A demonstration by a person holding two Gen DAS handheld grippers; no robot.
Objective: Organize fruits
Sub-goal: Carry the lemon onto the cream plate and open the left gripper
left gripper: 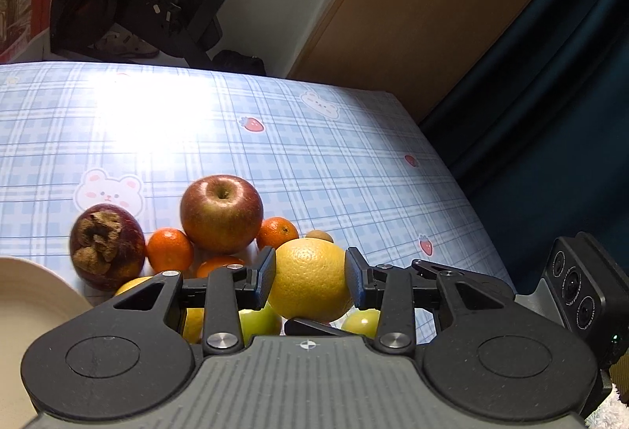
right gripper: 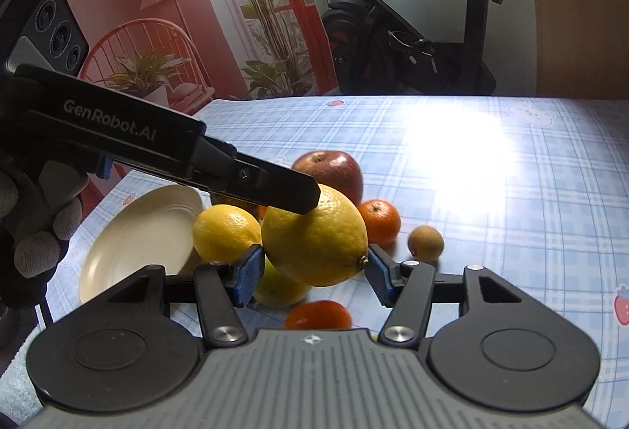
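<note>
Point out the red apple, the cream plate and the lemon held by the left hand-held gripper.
red apple (left gripper: 221,213): left wrist view, front skin below the stem dimple.
cream plate (right gripper: 137,232): right wrist view, bare inner face.
lemon (right gripper: 314,236): right wrist view, middle of rind.

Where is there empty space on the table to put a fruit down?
Bare tablecloth lies right of the tangerine and the small brown fruit, and behind the apple to the far edge. The plate is bare too. It is crowded between plate and tangerine, where the fruits touch and the left gripper holds a lemon.
</note>
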